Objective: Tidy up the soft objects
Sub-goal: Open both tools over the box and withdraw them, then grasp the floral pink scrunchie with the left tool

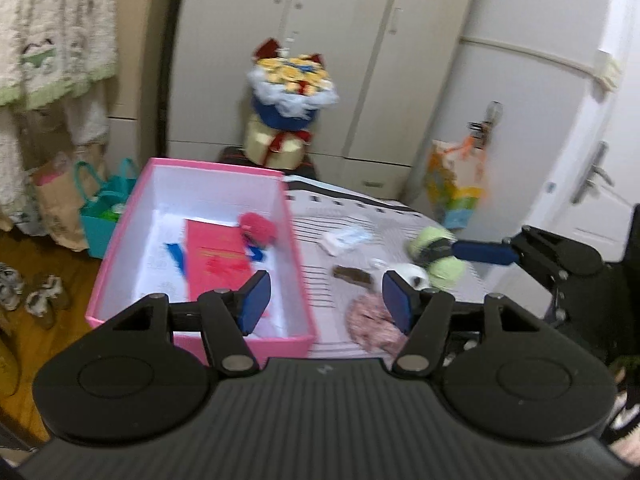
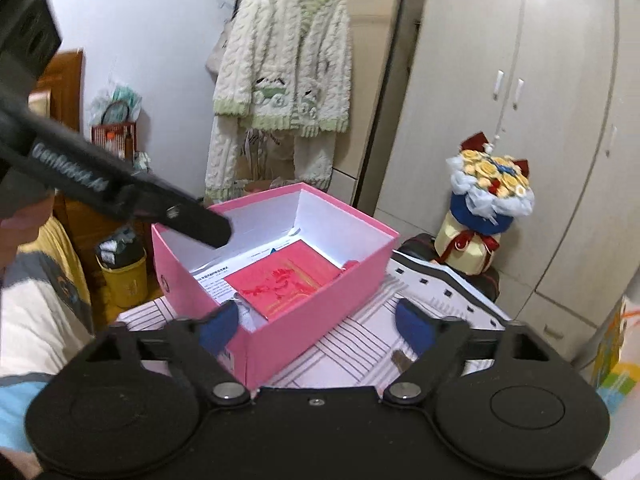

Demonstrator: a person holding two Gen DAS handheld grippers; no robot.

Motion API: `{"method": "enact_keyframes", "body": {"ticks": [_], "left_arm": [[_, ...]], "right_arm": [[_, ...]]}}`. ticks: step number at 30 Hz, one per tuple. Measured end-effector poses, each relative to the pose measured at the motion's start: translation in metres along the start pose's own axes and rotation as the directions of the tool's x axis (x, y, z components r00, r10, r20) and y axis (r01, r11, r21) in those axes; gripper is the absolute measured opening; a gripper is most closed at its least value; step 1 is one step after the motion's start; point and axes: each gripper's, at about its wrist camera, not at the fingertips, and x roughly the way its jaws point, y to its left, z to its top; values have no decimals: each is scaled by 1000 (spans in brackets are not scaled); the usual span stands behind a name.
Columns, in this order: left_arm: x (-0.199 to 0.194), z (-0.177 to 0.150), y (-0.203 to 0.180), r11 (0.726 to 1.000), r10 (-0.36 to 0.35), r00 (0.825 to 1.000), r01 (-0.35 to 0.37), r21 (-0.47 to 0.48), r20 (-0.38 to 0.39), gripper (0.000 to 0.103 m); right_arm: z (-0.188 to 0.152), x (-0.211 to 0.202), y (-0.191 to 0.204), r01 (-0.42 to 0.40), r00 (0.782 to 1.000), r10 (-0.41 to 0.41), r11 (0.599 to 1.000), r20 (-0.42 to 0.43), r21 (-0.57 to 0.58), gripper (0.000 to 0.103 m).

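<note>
Jaws of left gripper (image 1: 326, 300) apart, empty, low centre. We see pink box (image 1: 298, 248) left of centre, red fluffy toy (image 1: 258, 229) inside; green plush (image 1: 436, 254) on striped cover (image 1: 352, 208) at right. Right gripper (image 2: 316, 326) wide apart, empty, above box corner.

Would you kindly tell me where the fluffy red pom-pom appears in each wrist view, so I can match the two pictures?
Left wrist view: the red pom-pom lies inside the pink box, against its right wall.
Right wrist view: only a red sliver peeks over the box's near wall, right of the red booklet.
Shared landmark: the flower bouquet before the wardrobe.
</note>
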Motion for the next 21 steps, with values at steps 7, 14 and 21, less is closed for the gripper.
{"method": "enact_keyframes", "body": {"ticks": [7,14,21], "left_arm": [[11,-13,-32,996,-79,996,80,43,-30,66],[44,-26,-62,985,-128,988,137,109,-86,68],[84,-39,-82,974,-123,987,140,176,-108,71]], "right_arm": [[-46,-38,-49,18,999,-23,990,32,142,93],[-86,-48,-83,61,998,-68,962,17,266,94],[-106,-38,-109,50,999,-51,938,-7,343,94]]}}
